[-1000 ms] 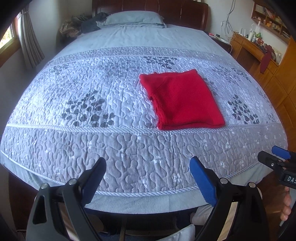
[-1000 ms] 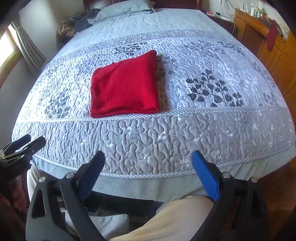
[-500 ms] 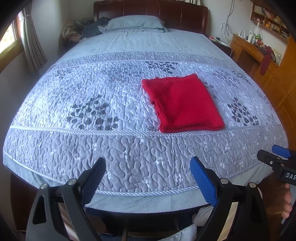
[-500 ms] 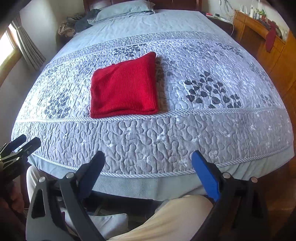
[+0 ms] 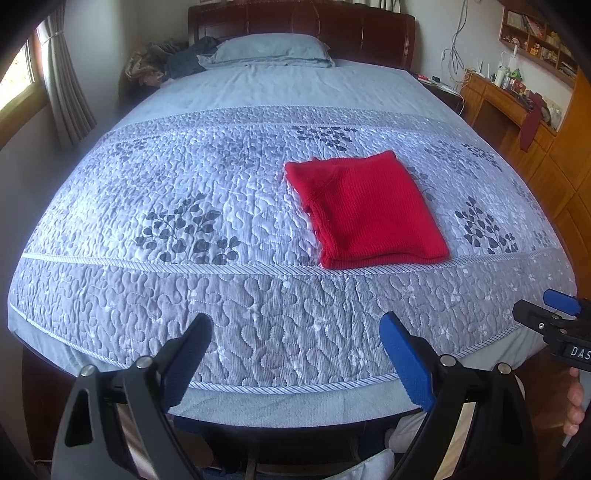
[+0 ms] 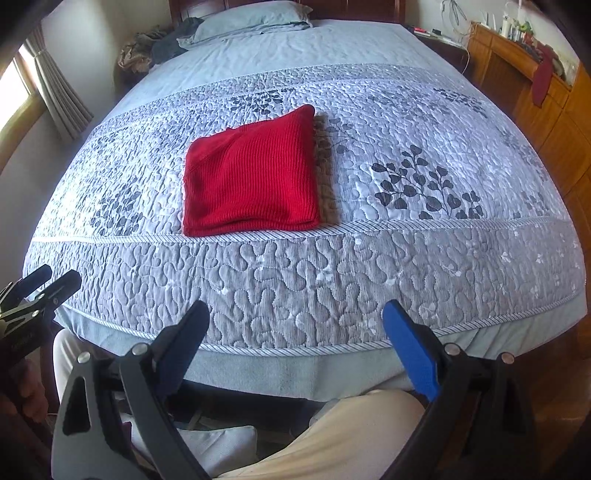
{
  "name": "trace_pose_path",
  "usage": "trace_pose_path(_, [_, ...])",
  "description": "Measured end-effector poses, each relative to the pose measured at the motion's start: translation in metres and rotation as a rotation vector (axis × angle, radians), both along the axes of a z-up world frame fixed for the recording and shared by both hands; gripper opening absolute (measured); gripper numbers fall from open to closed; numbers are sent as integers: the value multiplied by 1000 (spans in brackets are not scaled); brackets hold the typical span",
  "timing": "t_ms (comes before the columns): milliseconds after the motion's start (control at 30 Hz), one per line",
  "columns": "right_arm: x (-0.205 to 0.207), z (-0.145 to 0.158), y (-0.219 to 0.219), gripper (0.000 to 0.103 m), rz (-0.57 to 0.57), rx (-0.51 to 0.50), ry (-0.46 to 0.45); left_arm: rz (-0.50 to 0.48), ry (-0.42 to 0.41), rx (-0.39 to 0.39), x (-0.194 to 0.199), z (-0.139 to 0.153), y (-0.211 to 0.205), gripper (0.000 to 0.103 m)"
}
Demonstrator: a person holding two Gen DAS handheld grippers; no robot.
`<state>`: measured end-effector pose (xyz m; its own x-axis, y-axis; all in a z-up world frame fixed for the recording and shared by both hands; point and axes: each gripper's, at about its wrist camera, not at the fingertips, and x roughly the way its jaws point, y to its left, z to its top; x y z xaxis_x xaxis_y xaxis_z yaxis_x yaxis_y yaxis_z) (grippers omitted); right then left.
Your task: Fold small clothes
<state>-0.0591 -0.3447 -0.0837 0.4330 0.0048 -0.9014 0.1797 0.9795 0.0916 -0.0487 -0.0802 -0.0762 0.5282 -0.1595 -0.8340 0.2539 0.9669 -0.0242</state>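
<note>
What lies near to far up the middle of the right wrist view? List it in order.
Right claw → quilted bedspread → folded red knit garment → plain blue sheet → pillow.

Folded garment (image 5: 365, 210) on quilt (image 5: 184, 177), pillow (image 5: 271, 51) behind, desk (image 5: 495, 96) rt.

Left gripper (image 5: 295, 363) drawn back and tilted up from bed: red folded garment (image 5: 364, 210) sits lower in its view than a second ago, headboard (image 5: 301, 27) and pillow (image 5: 271, 51) now fully in frame. Right gripper (image 6: 295, 347) also backed off slightly: quilt (image 6: 314, 280) foot edge higher in its view, more of person's trouser leg (image 6: 343, 435) showing. Left gripper (image 6: 35, 291) sits lower in right view.
</note>
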Motion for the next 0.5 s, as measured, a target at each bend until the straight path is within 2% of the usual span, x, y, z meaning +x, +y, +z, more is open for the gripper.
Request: trace_pose_path(500, [1, -3, -3, 94, 0, 0, 7, 0, 5, 10, 1, -3, -2, 93])
